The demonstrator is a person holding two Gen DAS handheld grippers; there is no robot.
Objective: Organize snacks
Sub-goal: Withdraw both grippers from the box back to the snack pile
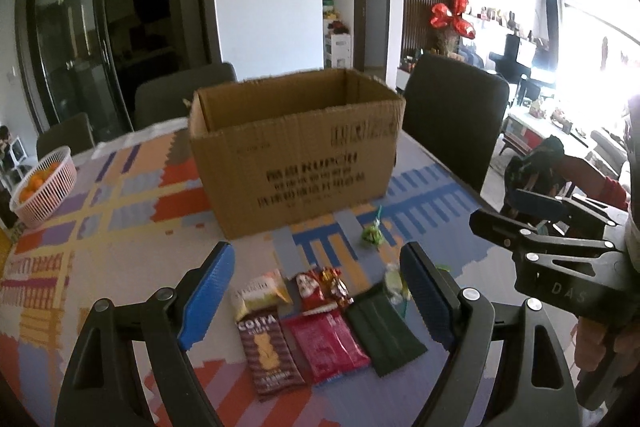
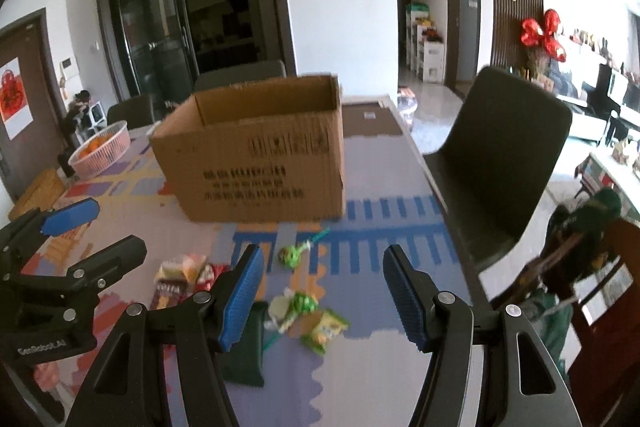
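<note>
Grippers first: my left gripper [image 1: 316, 291] hangs released, blue pads wide apart with nothing between them, above the snack pile just in front of the cardboard box [image 1: 296, 147]; my right gripper [image 2: 323, 293] is likewise released and empty, hovering nearer the box's right front corner. Under the left one I see a brown Costa packet [image 1: 270, 355], a dark red packet [image 1: 326, 345] touching it, a dark green packet [image 1: 384, 331] beside that, and closer to the box a pale yellow packet [image 1: 260, 291] and small red wrapped sweets [image 1: 320, 287]. Under the right one lie crumpled green wrappers [image 2: 298, 307] and a green-yellow packet [image 2: 324, 333]; a green lollipop [image 2: 294, 253] rests alone, nearer the box. The box stands open and upright on the patterned tablecloth [image 1: 120, 211]. Left of the box sits a pink basket [image 1: 48, 191] of oranges; dark chairs [image 1: 456, 115] stand behind and right of it
</note>
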